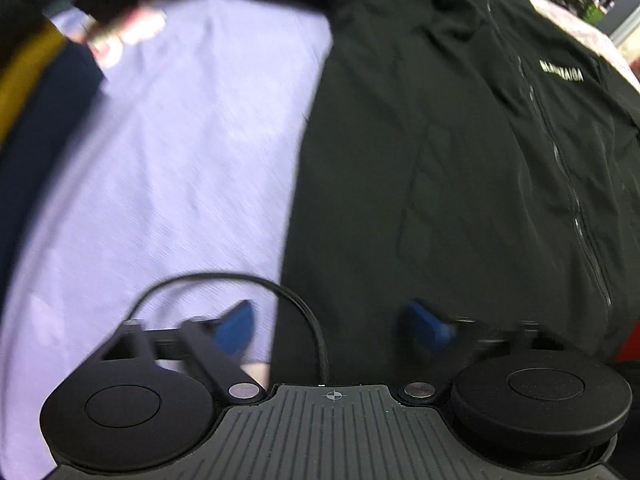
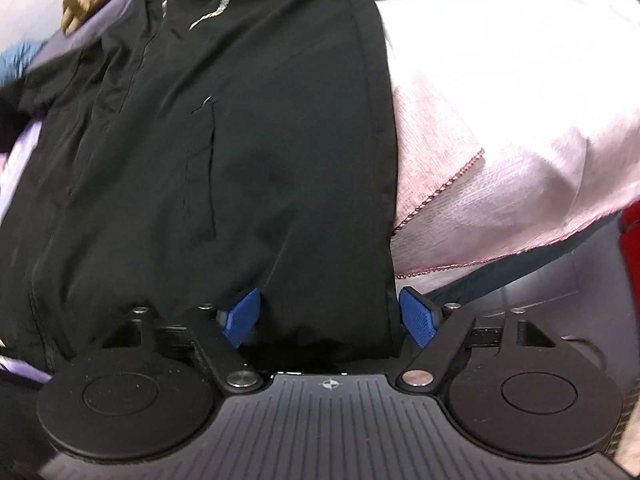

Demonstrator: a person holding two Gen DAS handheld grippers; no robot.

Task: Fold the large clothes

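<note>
Two hand-held grippers meet a black zip-front jacket (image 1: pixel 460 140) spread over a lavender sheet (image 1: pixel 180 140) and a pink cloth (image 2: pixel 520 100). We see the left hand-held gripper (image 1: pixel 334 328) with its blue pads (image 1: pixel 236 330) spread wide, hovering at the jacket's side edge, clasping nothing. We see the right hand-held gripper (image 2: pixel 330 316) equally wide, its pads (image 2: pixel 416 316) straddling the jacket's hem corner, fabric between them but not pinched. White lettering (image 1: pixel 562 72) marks the jacket's chest beside the zipper (image 1: pixel 560 160).
</note>
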